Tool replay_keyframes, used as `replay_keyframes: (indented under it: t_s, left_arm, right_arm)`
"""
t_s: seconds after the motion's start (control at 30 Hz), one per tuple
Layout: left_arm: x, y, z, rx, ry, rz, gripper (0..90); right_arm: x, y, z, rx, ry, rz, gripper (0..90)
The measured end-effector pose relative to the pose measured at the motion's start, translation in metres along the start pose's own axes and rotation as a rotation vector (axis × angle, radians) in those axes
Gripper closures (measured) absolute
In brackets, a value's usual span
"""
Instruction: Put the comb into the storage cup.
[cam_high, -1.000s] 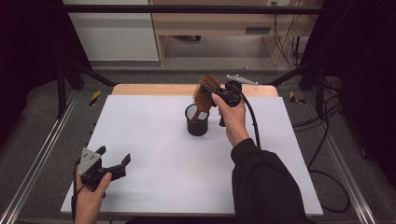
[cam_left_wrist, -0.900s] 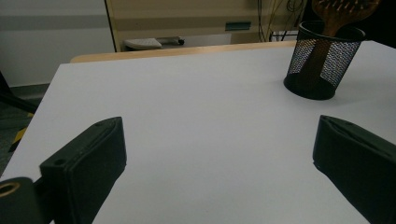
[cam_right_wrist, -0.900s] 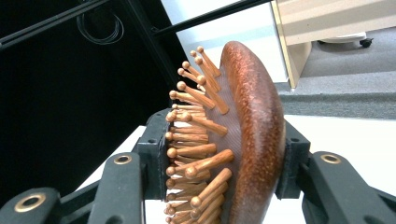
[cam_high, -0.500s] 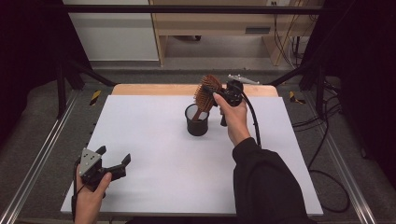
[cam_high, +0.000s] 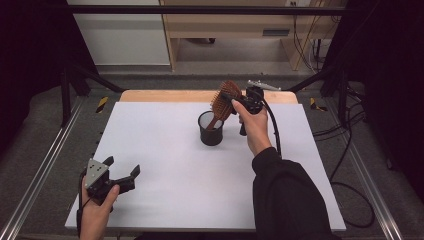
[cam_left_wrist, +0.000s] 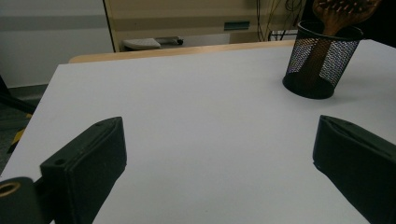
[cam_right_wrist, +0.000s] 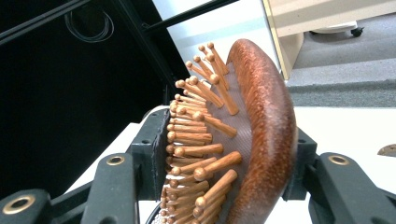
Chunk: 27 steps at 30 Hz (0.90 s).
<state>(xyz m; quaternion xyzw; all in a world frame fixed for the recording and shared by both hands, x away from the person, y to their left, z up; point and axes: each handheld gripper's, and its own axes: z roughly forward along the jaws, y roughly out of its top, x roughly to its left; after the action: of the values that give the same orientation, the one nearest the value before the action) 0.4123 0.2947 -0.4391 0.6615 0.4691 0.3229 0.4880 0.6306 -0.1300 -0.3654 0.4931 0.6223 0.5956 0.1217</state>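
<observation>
**Hairbrush standing in the mesh cup, right gripper around its head**

The white table (cam_high: 165, 150) carries little: a black cup (cam_high: 210, 129) stands a little right of its middle, toward the far side, and a strip of pale wood (cam_high: 165, 96) runs along the far edge. Beyond that lie grey floor, a light wooden cabinet (cam_high: 235, 30) and loose cables at the right. Black frame bars cross the back and slope down at both sides. Nothing lies between the left gripper (cam_high: 121, 172) and the cup; bare table separates them.

The cup is round and straight-walled, made of fine wire mesh with a solid rim and base (cam_left_wrist: 322, 60). The hairbrush (cam_high: 223, 102) is reddish-brown wood: an oval, slightly domed back with a smooth grain, and a grey pad set with rows of wooden pins, each ending in a small ball (cam_right_wrist: 205, 140). Its handle goes down inside the cup and the head leans up and to the right above the rim.

The right gripper (cam_right_wrist: 224, 154) has one black jaw against the pins and the other against the wooden back; its jaws have just been opening a little, with the brush head between them and the pads seemingly touching it. The left gripper, near the table's front left corner, has its jaws wide apart and holds nothing.
</observation>
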Motion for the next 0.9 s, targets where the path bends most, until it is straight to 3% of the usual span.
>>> replay_keyframes:
  t_s: [0.9]
  left_arm:
    - [-0.0006, -0.0009, 0.0013, 0.009, -0.015, -0.002, 3.3]
  right_arm:
    - [-0.006, -0.0016, -0.0034, 0.016, -0.014, -0.001, 41.0]
